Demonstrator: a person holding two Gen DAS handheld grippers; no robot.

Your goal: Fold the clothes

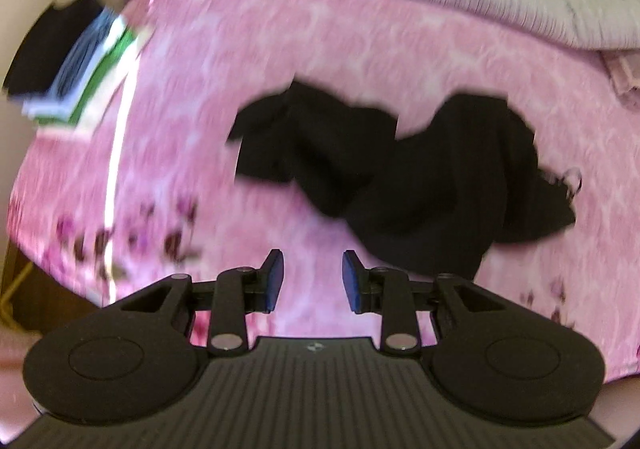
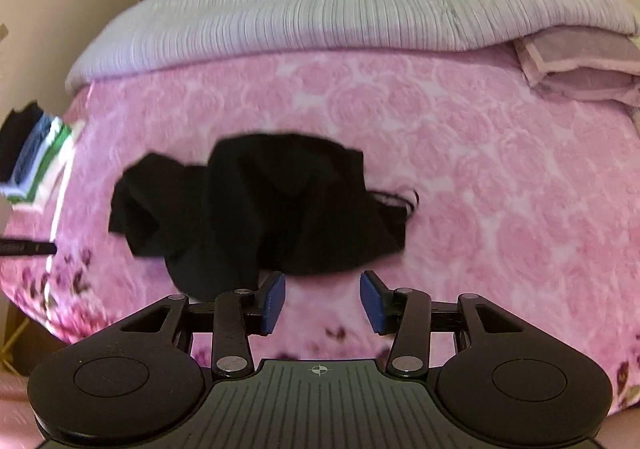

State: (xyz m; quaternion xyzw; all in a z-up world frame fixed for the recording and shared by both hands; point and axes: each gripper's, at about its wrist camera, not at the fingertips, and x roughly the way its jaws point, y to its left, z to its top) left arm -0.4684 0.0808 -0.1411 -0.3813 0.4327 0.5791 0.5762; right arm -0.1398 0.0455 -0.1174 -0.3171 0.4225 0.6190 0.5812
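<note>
L gripper (image 1: 313, 281) jaws apart w/ a clear gap, holding nothing, blue pads (image 1: 275, 281) free above the pink rose-print bedspread (image 1: 320, 49). R gripper (image 2: 322, 303) likewise spread, empty. Crumpled black garment (image 2: 256, 205) lies mid-bed, just ahead of both; folds blurred, type unclear. Folded clothes stack (image 2: 36, 161) cut off at left edge. Only R view shows the pink folded towel (image 2: 580, 65) whole, beside the grey ribbed blanket (image 2: 320, 5).

The crumpled garment (image 2: 260, 205) is plain black. The bedspread (image 2: 460, 177) is pink with roses; at twelve o'clock, the quilt (image 2: 320, 9) is ribbed grey.
</note>
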